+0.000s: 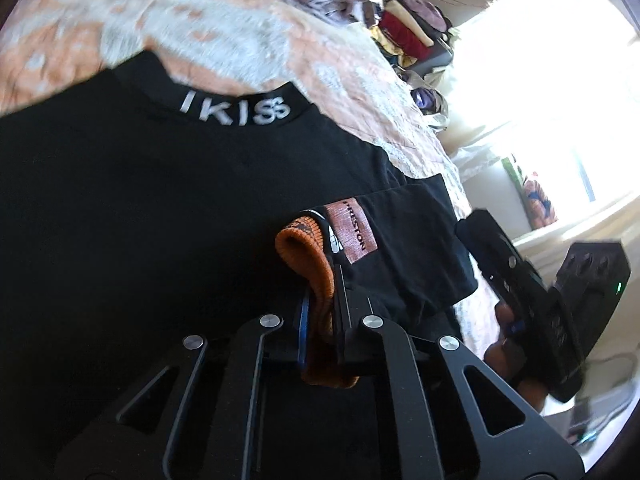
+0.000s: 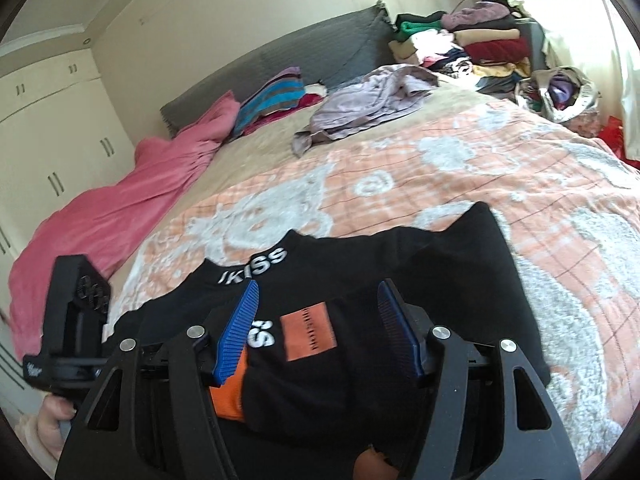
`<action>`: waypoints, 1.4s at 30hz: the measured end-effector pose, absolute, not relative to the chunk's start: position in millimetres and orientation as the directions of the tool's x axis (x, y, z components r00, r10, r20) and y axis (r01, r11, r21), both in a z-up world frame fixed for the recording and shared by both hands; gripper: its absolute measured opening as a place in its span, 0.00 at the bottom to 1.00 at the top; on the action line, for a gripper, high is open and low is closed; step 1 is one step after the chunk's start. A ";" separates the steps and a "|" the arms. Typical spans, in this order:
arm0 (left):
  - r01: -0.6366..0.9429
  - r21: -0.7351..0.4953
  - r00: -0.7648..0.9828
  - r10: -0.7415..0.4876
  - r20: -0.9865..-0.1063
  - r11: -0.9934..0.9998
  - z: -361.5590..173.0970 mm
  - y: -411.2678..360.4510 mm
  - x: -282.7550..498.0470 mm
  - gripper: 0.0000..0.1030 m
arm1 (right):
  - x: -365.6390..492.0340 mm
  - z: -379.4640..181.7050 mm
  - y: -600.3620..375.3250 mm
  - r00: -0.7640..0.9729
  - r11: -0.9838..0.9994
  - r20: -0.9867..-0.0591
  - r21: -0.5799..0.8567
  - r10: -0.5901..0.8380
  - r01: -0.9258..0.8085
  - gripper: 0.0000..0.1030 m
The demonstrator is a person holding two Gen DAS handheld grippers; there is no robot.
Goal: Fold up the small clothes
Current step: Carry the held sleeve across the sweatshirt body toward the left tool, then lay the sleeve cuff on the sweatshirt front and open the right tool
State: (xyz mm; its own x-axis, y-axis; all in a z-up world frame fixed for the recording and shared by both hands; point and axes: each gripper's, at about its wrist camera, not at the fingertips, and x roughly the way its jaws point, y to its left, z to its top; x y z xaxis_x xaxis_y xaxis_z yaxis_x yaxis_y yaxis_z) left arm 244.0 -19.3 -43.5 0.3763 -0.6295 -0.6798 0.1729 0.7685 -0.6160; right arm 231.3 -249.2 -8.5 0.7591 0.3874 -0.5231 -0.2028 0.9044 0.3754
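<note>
Clamped between the left gripper's (image 1: 320, 300) jaws is the orange ribbed cuff (image 1: 308, 256) of a black top (image 1: 120, 200), the pads pressed together on the knit right in front of the left wrist lens. Just right of the cuff sits a rust-coloured patch (image 1: 351, 234) whose print reads roughly "PRESTON", though blur leaves it uncertain. Farther off, white letters on the collar (image 1: 236, 110) spell "IKISS".

From the right wrist view, the right gripper (image 2: 320, 328) stands apart, its blue ribbed pads (image 2: 238, 330) on either side of the folded sleeve without pressing it. Between them lie white letters "SS" (image 2: 262, 334) and the orange patch. The top lies spread on the near part of an orange-and-white patterned bedspread (image 2: 440, 184).
</note>
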 end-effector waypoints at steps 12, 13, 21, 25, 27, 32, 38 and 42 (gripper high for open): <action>0.245 -0.600 0.550 -0.619 -0.561 0.761 42.4 11.4 211.2 0.01 | 235.8 -7.9 -282.2 0.790 0.893 -0.502 0.433 0.353 -0.124 0.59; 0.248 -0.588 0.569 -0.607 -0.555 0.770 48.5 13.6 206.9 0.01 | 236.0 -8.0 -282.6 0.789 0.888 -0.500 0.443 0.357 -0.121 0.59; 0.174 -0.599 0.621 -0.559 -0.549 0.782 57.9 43.8 186.2 0.01 | 234.7 -5.1 -284.9 0.805 0.907 -0.503 0.409 0.314 -0.097 0.59; 0.146 -0.595 0.610 -0.545 -0.575 0.790 48.5 51.9 179.9 0.01 | 235.5 -6.0 -286.7 0.805 0.911 -0.509 0.403 0.305 -0.090 0.59; 0.119 -0.605 0.604 -0.541 -0.585 0.787 40.4 58.7 177.7 0.01 | 237.4 -7.1 -286.4 0.802 0.914 -0.515 0.396 0.302 -0.090 0.59; 0.064 -0.618 0.583 -0.532 -0.614 0.783 20.8 69.4 175.6 0.01 | 239.5 -10.1 -281.4 0.795 0.922 -0.530 0.375 0.295 -0.092 0.59; 0.007 -0.614 0.578 -0.504 -0.642 0.789 4.3 86.6 176.7 0.01 | 241.2 -11.3 -277.5 0.789 0.929 -0.540 0.357 0.292 -0.099 0.59; -0.033 -0.605 0.570 -0.483 -0.665 0.795 -4.2 94.1 178.3 0.01 | 243.3 -13.9 -268.1 0.763 0.931 -0.563 0.337 0.319 -0.141 0.59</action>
State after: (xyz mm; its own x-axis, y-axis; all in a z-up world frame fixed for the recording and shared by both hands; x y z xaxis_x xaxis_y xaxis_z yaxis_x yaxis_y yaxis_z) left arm 178.3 94.1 -4.2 0.5697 -0.4826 -0.6652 -0.0327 0.7955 -0.6051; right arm 243.3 -268.1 -13.9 0.7625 0.3192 -0.5627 -0.1407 0.9308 0.3373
